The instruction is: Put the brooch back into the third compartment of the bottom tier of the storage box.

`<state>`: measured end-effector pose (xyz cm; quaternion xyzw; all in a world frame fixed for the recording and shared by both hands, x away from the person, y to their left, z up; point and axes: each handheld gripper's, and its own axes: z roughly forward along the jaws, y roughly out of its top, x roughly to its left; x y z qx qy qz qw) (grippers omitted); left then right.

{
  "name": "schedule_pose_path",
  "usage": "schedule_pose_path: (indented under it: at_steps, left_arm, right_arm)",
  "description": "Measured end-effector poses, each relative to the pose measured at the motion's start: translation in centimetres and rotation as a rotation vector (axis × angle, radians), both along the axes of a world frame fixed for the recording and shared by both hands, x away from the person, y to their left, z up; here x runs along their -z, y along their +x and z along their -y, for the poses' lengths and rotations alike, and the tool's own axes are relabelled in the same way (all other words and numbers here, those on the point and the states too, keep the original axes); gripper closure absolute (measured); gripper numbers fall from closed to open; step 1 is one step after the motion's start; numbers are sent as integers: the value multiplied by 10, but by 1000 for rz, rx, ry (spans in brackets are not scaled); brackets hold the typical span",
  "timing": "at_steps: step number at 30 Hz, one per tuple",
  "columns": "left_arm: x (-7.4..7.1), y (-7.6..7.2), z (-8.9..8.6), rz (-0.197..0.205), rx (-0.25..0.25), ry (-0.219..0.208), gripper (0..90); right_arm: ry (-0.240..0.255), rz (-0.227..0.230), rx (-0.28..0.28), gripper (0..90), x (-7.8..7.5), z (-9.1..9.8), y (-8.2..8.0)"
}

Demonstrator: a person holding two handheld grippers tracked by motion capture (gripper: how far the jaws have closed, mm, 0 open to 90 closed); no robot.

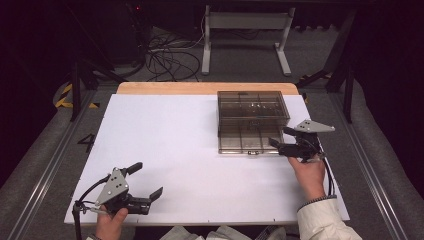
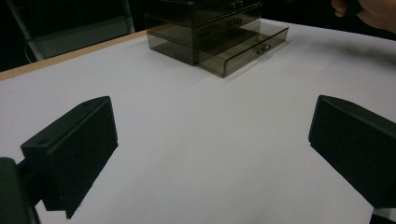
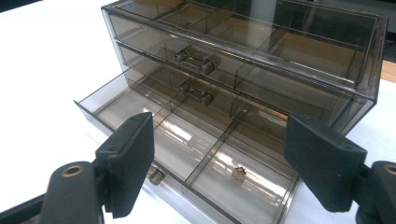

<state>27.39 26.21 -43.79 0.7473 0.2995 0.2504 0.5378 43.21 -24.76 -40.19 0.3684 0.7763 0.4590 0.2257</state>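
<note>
A smoky clear drawer box (image 1: 253, 120) stands near the far right corner of the white surface (image 1: 170, 150), with its bottom drawer (image 3: 187, 163) pulled out toward the person. The right tongs (image 1: 278, 138) hover just at the front right of that open drawer, their jaws spread apart with nothing between them. The left tongs (image 1: 148, 181) rest near the near left corner, well apart from the box, also wide open and empty.

The step in hand looks like work on the bottom drawer: either something small has just gone in, or the drawer is about to be pushed shut. If closing is next, the right tongs would need to come down to the drawer's front wall or its small knob (image 3: 156, 175) and push it squarely back, so the drawer does not jam in its slot.

The right gripper view gives what the high view cannot: the drawer is split into compartments, and a small metallic object (image 3: 239, 172) lies in the front compartment near the right jaw; what it is I cannot tell. It also shows the two upper drawers closed, each with a metal handle (image 3: 195, 59). The left gripper view shows the box from the side (image 2: 219, 37), with the drawer sticking out, and the person's right hand (image 2: 369, 11) at the top right edge.
</note>
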Motion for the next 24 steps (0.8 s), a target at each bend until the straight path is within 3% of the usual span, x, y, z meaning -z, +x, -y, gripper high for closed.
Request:
schedule_pose_path:
  at_steps: [7,18,24]
  left_arm:
    - [0,0,0,3,0,0,21]
    - [-1,-1,-1,-2,3,-1,22]
    - [-1,-2,-1,-1,3,3,22]
  right_arm:
    - [20,19,-29,233,-6,1,-6]
    - [101,28,-119,43,-21,-4,-23]
    - [77,45,-157,4,-24,-8,-35]
